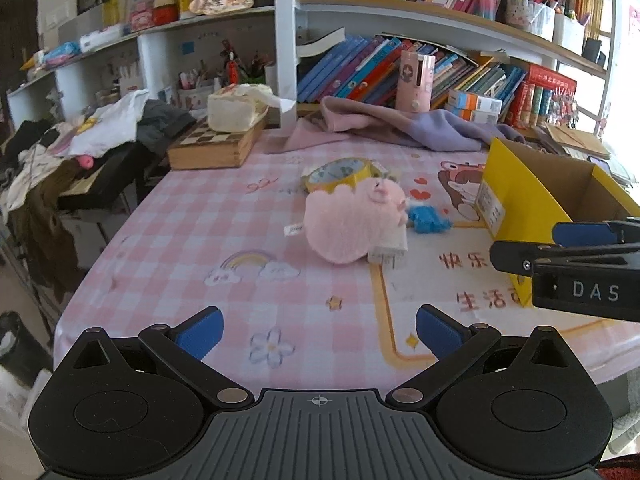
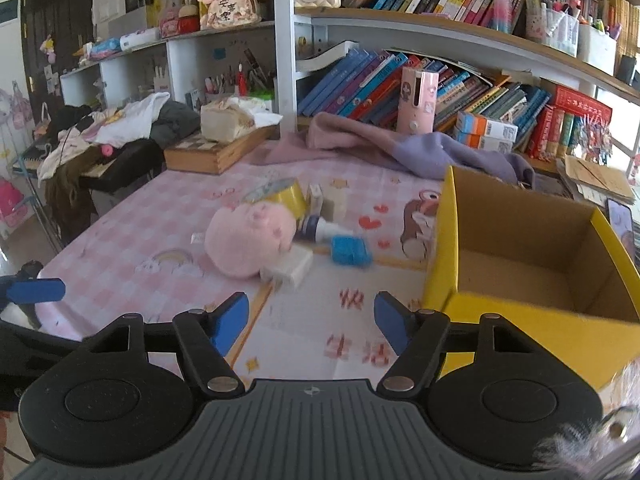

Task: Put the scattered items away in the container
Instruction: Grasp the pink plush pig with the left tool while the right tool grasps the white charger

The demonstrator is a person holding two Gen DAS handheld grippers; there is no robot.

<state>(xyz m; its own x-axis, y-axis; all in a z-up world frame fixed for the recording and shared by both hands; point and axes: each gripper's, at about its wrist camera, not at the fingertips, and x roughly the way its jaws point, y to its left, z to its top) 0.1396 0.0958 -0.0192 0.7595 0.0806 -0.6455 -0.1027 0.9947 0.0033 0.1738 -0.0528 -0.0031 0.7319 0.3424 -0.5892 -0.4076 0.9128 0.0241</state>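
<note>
A pink plush pig lies mid-table, partly over a white charger block. Behind it lies a yellow tape roll. A blue block lies right of the pig, with a small white bottle and small white boxes nearby. The open yellow cardboard box stands at the right, empty inside. My left gripper is open and empty, short of the pig. My right gripper is open and empty, left of the box front; it also shows in the left wrist view.
A pink and purple cloth lies at the table's back. A wooden chessboard box with a tissue pack sits back left. Bookshelves stand behind. Clothes pile on a stand left of the table's left edge.
</note>
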